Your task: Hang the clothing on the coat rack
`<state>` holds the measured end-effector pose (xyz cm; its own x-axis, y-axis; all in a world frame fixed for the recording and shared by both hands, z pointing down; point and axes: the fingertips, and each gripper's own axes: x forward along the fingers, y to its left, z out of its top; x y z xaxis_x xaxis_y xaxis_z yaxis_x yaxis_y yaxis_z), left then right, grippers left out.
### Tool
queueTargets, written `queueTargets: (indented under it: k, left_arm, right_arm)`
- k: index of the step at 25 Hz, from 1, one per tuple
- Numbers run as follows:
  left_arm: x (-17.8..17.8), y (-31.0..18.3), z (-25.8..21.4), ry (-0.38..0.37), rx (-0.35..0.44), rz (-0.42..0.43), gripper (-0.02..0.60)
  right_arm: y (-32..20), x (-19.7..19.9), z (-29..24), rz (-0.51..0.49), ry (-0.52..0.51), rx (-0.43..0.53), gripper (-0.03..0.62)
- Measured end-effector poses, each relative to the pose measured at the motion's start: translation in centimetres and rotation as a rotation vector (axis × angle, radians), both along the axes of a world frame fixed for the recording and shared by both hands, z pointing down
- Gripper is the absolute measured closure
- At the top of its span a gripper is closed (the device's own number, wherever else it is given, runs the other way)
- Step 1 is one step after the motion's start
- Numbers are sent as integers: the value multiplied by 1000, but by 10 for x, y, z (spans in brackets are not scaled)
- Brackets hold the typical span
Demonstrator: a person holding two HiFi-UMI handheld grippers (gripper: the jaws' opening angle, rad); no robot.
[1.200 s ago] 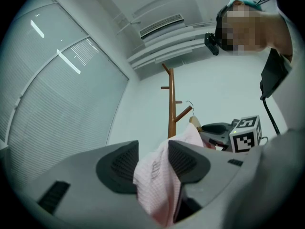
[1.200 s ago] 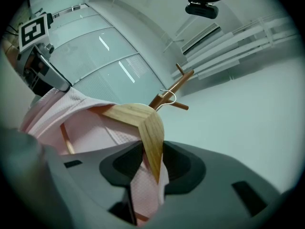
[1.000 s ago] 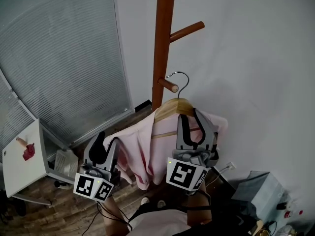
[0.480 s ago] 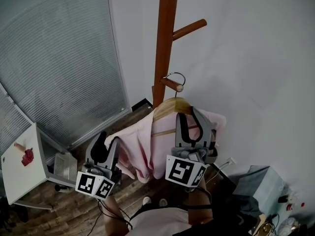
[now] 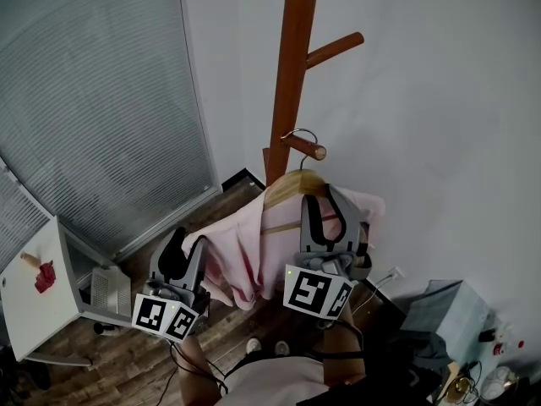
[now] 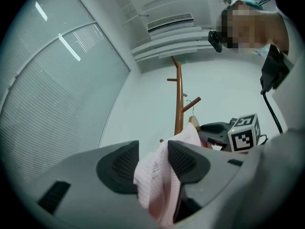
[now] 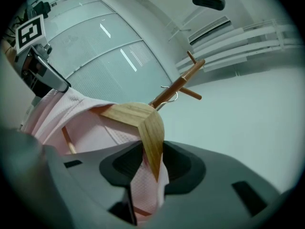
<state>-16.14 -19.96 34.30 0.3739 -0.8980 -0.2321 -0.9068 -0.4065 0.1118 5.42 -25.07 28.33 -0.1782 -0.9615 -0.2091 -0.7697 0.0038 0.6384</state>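
Pink knitted cloth was what both tools had hold of. We had the left hand-held gripper pinched on a bunched fold of the pale pink garment, low on its left side, probably to keep the loose cloth from swinging or trailing. The right hand-held gripper was clamped on one sloping arm of the light wooden hanger, with a layer of the same pink cloth caught between the pads. That grip carried the weight and steered the hanger.

From the head view, the garment hung on the hanger just in front of the reddish-brown wooden coat rack pole. The hanger's thin metal hook arched right over the short lower peg. We could not tell whether it already bore on the peg or hung just above it. We judged the hanging step nearly done.

Room to move was fair. A longer upper peg jutted out well above, clear of the hook. The plain white wall stood close behind the pole (little room to push forward there), and the grey slatted blinds closed off the left. Open space lay towards us and downwards, over the wooden floor.
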Motion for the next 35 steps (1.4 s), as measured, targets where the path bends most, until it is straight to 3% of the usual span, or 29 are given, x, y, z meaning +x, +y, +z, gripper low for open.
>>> queueTargets:
  k: [35]
  left_arm:
    - [-3,-19,26,20,-60,20,379]
  right_arm:
    - [-19,-4,26,28,14,-66,447]
